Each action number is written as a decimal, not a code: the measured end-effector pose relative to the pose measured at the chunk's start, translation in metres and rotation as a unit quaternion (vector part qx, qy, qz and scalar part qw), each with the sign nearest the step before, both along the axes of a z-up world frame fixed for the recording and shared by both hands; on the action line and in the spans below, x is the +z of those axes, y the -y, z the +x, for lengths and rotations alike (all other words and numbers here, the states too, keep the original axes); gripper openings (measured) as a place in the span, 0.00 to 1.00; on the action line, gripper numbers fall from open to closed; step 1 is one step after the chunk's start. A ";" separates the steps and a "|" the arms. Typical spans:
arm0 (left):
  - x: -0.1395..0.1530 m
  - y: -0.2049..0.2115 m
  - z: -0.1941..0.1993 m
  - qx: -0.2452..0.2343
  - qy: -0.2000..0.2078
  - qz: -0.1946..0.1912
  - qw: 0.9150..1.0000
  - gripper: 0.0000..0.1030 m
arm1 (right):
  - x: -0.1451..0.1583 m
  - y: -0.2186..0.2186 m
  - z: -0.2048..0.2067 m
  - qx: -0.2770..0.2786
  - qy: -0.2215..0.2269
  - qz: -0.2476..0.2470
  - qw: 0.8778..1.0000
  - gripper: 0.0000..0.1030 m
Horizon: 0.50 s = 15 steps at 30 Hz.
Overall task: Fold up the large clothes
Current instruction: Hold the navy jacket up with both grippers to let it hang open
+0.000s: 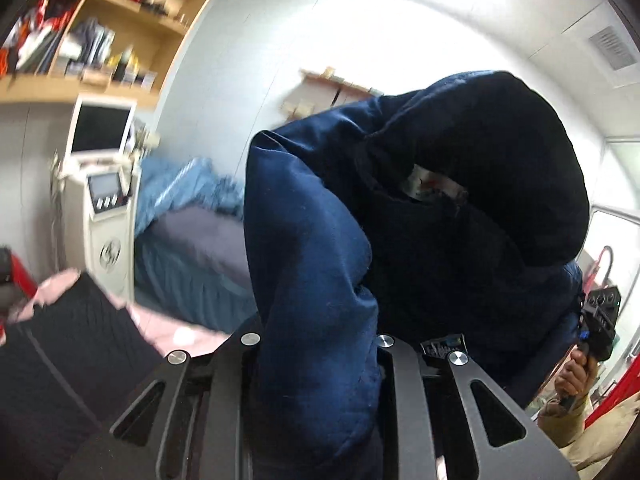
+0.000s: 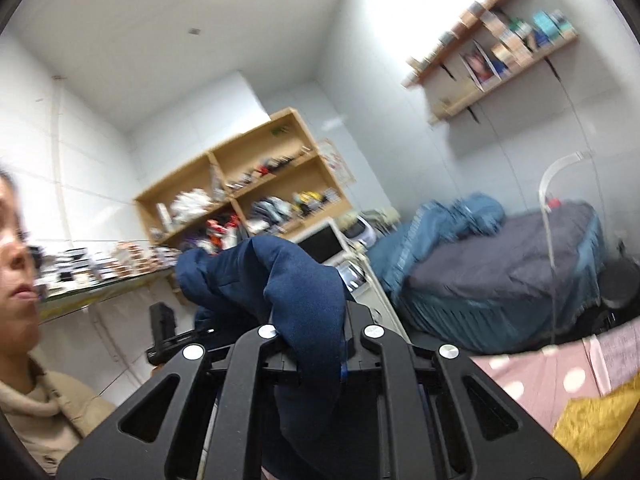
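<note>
Two tools share one navy hooded jacket (image 1: 316, 240), lifted into the air.

Left wrist view: the left tool (image 1: 316, 364) is clamped on a thick roll of the jacket's fabric, and the dark-lined hood (image 1: 500, 168) sags open ahead. At the right edge a hand (image 1: 574, 376) grips the other tool's handle. Below left lie black ribbed cloth (image 1: 72, 344) and a pink sheet (image 1: 160, 320); a bed (image 1: 192, 248) stands beyond, by a white machine (image 1: 104, 216) and wooden shelving (image 1: 120, 24). The bunched grip looks risky: heavy padding could creep out.

Right wrist view: the right tool (image 2: 316, 344) is pinched shut on a jacket fold (image 2: 288, 280). Since both grips hold crumpled fabric, not clean edges, the jacket may land twisted. A pink dotted sheet (image 2: 532, 376) shows lower right, wall shelves (image 2: 492, 48) above the bed (image 2: 500, 272).
</note>
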<state>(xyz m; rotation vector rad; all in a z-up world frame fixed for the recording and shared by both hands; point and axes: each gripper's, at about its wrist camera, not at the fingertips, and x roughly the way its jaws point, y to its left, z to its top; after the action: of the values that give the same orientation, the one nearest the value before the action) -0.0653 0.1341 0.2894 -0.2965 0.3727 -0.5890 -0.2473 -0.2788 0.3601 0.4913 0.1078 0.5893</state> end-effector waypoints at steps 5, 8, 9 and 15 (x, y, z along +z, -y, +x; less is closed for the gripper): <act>0.061 -0.029 -0.028 -0.023 0.080 -0.035 0.996 0.19 | 0.041 0.018 -0.033 0.058 0.071 0.048 0.995 0.12; 0.077 -0.033 -0.041 -0.048 0.090 -0.045 0.994 0.19 | 0.041 0.033 -0.028 0.093 0.072 0.081 0.990 0.12; 0.076 -0.031 -0.042 -0.045 0.091 -0.041 0.994 0.19 | 0.037 0.038 -0.025 0.094 0.065 0.094 0.989 0.12; 0.052 -0.048 -0.029 -0.046 0.034 -0.044 0.997 0.19 | 0.002 0.037 -0.029 0.081 0.010 0.087 0.993 0.12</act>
<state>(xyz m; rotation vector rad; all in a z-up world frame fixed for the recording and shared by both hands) -0.0945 0.1819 0.3411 -0.3448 0.2966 -0.7047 -0.2768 -0.3155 0.3624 0.6500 0.0779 0.7674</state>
